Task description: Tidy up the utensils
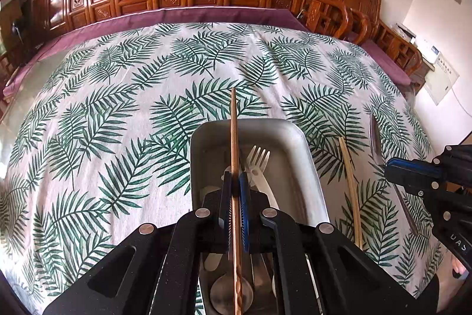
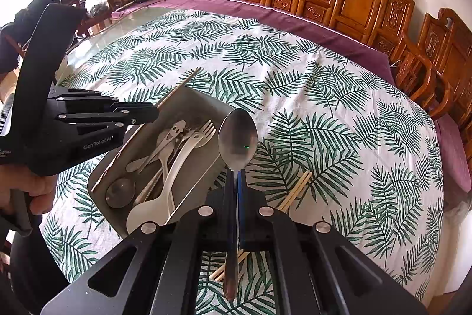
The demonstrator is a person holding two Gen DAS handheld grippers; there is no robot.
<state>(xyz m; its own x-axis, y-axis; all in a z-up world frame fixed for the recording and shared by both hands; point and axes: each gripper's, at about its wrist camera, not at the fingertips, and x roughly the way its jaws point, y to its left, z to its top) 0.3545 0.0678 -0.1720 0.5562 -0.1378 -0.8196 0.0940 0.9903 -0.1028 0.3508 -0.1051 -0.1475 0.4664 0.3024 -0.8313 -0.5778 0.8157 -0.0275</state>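
Above the metal tray, the left tongs pinched a brown chopstick lengthwise, tip pointing away; the right tongs clamped a steel spoon, bowl forward.

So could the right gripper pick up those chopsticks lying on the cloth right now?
Probably not yet. The right gripper is shut on a metal spoon, so it has no free grip. The pale chopsticks lie uncovered on the tablecloth just beside it, so the path looks free once the spoon is dropped.

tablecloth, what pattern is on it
Green palm leaves on white tablecloth, clearest in the right wrist view.
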